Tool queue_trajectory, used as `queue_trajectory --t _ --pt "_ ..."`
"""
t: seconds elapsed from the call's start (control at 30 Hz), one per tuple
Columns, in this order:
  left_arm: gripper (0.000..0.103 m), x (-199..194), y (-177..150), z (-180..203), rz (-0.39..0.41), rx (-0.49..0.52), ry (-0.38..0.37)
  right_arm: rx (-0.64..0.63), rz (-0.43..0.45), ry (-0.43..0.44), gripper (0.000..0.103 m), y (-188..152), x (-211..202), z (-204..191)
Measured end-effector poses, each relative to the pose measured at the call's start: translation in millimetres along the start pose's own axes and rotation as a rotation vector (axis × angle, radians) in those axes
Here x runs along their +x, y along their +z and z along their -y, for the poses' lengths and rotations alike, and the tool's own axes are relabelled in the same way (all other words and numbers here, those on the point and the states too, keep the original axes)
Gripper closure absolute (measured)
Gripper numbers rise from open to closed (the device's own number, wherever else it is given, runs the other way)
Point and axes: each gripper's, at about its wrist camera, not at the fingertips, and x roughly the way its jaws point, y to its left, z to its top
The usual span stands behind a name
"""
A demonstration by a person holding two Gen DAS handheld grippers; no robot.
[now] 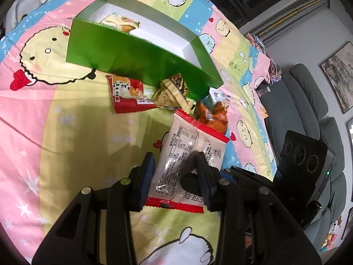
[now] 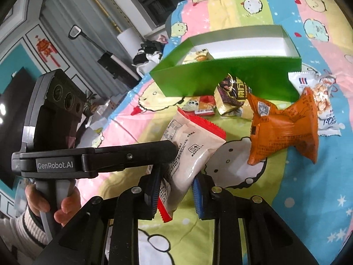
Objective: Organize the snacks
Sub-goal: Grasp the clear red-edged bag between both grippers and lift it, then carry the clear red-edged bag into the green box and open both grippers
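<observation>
Snack packet (image 1: 189, 154) between left fingers (image 1: 147, 174).

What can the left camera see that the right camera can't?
Only the left wrist view shows the grey sofa and a framed picture. Only the right wrist view shows the red wall ornament, the person's hand and the white popcorn pack. Both show the green box, the orange packet and the red-edged white packet.
</observation>
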Motion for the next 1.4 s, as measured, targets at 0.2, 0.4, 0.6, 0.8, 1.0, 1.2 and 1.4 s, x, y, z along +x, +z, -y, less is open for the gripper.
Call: queue_trajectory --t 0.2,0.4,0.6,0.8,1.0,1.2,1.4 --pt "0.065 -14 12 12 0.04 0.024 -0.009 -0.024 0.047 0.004 0.076 12 -12 -10" --pt "0.065 -27 52 32 0.096 0.071 -0.01 -0.059 0.116 0.008 0.076 49 -24 -16" --pt "0.065 -22 99 39 0.117 0.083 -0.009 -0.053 0.179 0.012 0.076 93 -25 -4" --pt "0.065 -9 139 39 0.114 0.082 -0.022 -0.052 0.198 0.011 0.077 127 -17 12" --pt "0.065 20 163 17 0.08 0.026 -0.025 -0.043 0.168 -0.006 0.077 144 9 34" --pt "0.065 46 171 -11 0.062 -0.045 -0.002 -0.011 0.115 -0.022 0.077 151 42 54" --pt "0.058 62 173 -22 0.057 -0.09 0.082 0.015 0.05 -0.084 0.076 155 72 59"
